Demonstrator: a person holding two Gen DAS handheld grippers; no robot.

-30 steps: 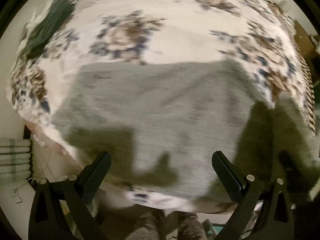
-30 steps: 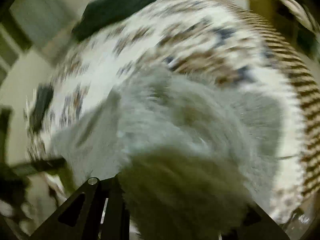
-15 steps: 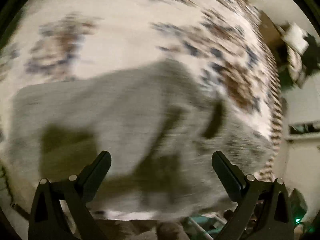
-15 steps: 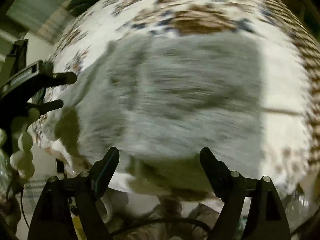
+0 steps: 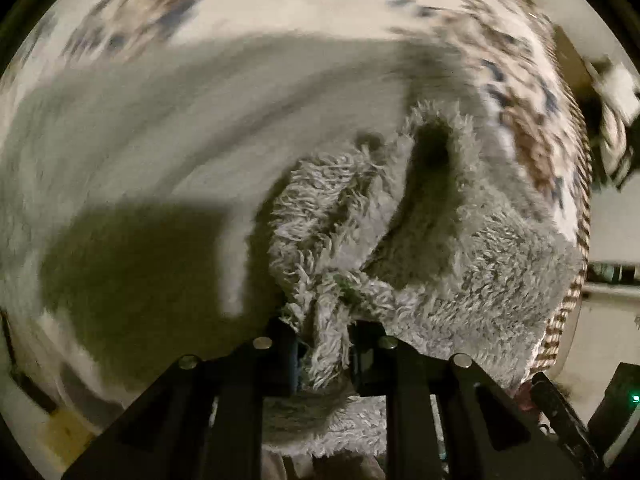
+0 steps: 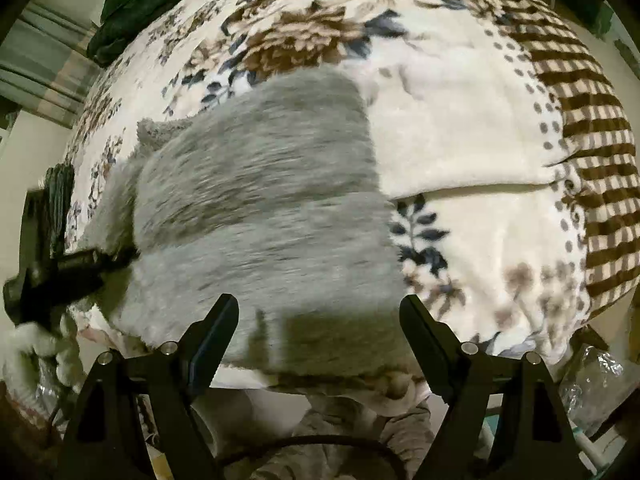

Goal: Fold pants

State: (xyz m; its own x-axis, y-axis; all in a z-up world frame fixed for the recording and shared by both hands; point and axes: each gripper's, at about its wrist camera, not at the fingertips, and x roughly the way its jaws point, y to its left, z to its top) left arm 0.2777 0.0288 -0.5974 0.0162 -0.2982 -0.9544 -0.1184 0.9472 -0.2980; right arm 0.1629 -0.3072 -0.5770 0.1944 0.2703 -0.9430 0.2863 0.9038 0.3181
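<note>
The grey fuzzy pants (image 6: 264,208) lie folded on a floral blanket (image 6: 460,140). In the left wrist view my left gripper (image 5: 324,354) is shut on a bunched edge of the pants (image 5: 400,240), with fleece pinched between its fingers and lifted off the blanket (image 5: 280,0). In the right wrist view my right gripper (image 6: 320,320) is open and empty, hovering over the near edge of the pants. The left gripper also shows in the right wrist view (image 6: 80,264), at the pants' left edge.
A dark green cloth (image 6: 136,4) lies at the blanket's far left corner. The blanket's brown checked border (image 6: 592,120) runs along the right side. Crinkled plastic (image 6: 596,380) sits below the bed edge at the right.
My left gripper has shut on the pants' edge and raised it. My right gripper had let go of the pants earlier and stays open, pulled back toward the near edge.
</note>
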